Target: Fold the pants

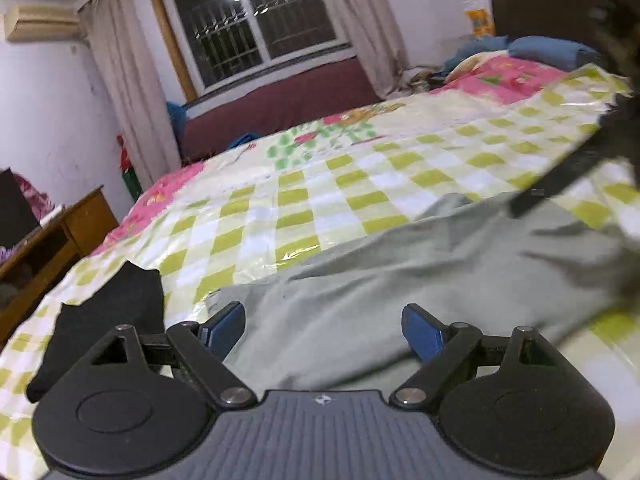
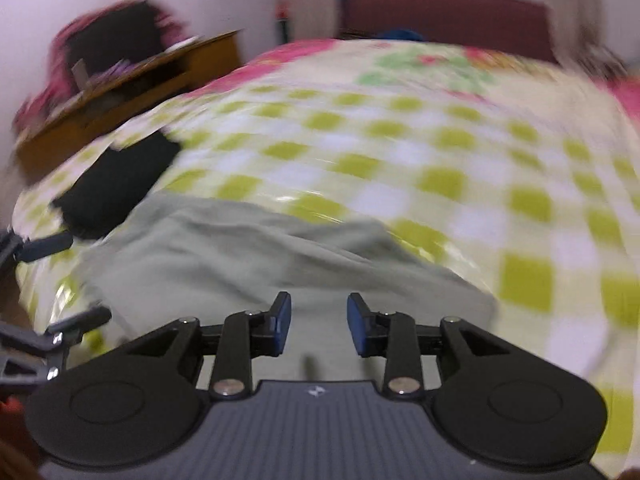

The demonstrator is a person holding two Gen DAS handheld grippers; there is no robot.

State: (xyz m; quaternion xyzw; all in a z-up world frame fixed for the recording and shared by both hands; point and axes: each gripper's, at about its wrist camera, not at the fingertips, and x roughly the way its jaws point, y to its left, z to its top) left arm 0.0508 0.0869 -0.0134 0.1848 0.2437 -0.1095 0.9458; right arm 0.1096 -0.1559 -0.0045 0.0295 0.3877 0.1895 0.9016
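So the grey-green pants (image 1: 420, 272) are laid out on the bed (image 1: 360, 184), spread flat-ish with a few wrinkles over the green-and-white checked cover, near the edge closest to both cameras. A folded black garment (image 1: 108, 320) is seen just beside the pants' left end, on the same cover.

The left tongs (image 1: 324, 330) are held spread wide above the pants, with nothing pinched between the 2 blue pads (image 1: 226, 326). In the right wrist view they're also glimpsed at the left edge (image 2: 60, 280), fingers apart.

The right tongs (image 2: 319, 324) are parted by a modest gap, nothing gripped between the pads (image 2: 283, 322); pants fabric is seen through the gap below. That view is heavily blurred. In the left wrist view a dark blurred shape at the right edge can't be made out clearly.

A wooden cabinet (image 1: 60, 236) is parked left of the bed, and a curtained window (image 1: 256, 24) is seen behind.
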